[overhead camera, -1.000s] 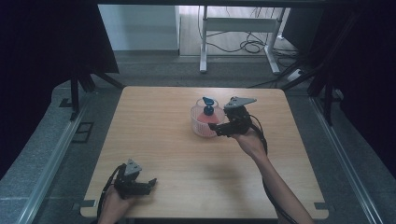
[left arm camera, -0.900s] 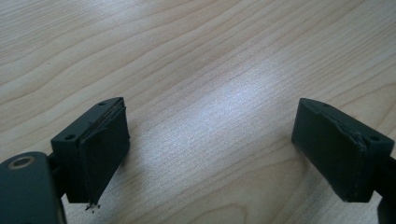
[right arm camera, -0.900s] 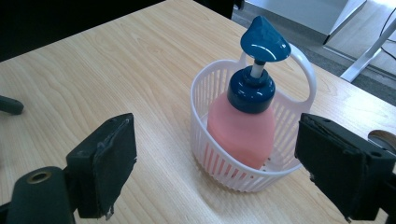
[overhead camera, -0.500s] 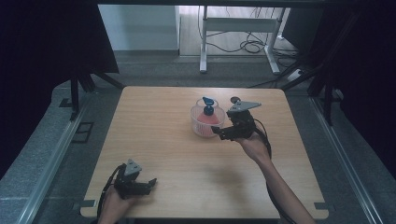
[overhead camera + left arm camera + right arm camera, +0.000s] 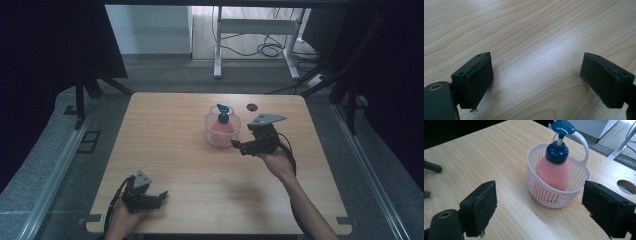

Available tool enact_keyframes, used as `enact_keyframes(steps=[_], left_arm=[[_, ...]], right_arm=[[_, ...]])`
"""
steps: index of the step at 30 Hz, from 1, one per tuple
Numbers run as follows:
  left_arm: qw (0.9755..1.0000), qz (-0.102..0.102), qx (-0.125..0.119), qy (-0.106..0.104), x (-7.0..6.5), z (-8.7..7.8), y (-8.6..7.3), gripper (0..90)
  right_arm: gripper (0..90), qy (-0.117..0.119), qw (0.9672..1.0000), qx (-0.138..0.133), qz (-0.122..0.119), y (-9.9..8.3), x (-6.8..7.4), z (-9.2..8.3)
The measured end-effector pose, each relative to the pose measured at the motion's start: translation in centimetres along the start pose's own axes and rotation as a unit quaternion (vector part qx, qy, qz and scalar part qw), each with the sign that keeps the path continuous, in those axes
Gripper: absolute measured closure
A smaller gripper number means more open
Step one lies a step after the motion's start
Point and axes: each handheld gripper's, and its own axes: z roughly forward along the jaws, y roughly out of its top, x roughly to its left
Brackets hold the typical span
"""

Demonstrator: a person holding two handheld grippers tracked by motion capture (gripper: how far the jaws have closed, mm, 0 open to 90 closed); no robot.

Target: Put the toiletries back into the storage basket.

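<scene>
1. The right hand-held gripper (image 5: 239, 146), jaws spread and empty, is held level, aimed at ten o'clock toward the basket (image 5: 214, 135).
2. The pink pump bottle (image 5: 552, 172) stands upright inside the basket.
3. The left hand-held gripper (image 5: 161, 196), jaws spread, lies low at the counter's (image 5: 165, 145) seven o'clock corner.

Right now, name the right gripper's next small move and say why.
Probably ease the right gripper forward toward the white basket: its jaws stand open and empty, short of the basket, which holds the upright pink pump bottle.
</scene>
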Motion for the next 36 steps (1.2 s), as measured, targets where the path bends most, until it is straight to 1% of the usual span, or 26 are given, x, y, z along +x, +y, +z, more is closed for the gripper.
enact_keyframes(steps=[5, 13, 17, 24, 28, 36], left_arm=[[1.0, 0.0, 0.0, 0.0, 0.0, 0.0, 0.0, 10.7], [1.0, 0.001, 0.0, 0.0, 0.0, 0.0, 0.0, 10.7], [1.0, -0.002, -0.002, 0.0, 0.0, 0.0, 0.0, 10.7], [1.0, -0.002, -0.002, 0.001, 0.0, 0.0, 0.0, 10.7], [1.0, -0.004, -0.002, 0.001, -0.1, 0.0, 0.0, 10.7], [1.0, -0.005, -0.002, 0.0, -0.1, 0.0, 0.0, 10.7]], right_arm=[[12.3, 0.001, 1.0, 0.004, 0.002, -0.7, 0.0, -0.4], [10.8, -0.006, 1.0, 0.007, 0.002, -1.7, -0.1, -1.0], [10.5, -0.006, 0.9999, 0.008, 0.004, -2.2, -0.1, -1.4], [9.9, -0.009, 0.9999, 0.008, 0.002, -2.9, 0.1, -2.2], [9.4, -0.011, 0.9999, 0.009, 0.001, -3.4, 0.1, -2.6], [7.7, -0.018, 0.9998, 0.011, 0.007, -4.8, 0.0, -3.5]])
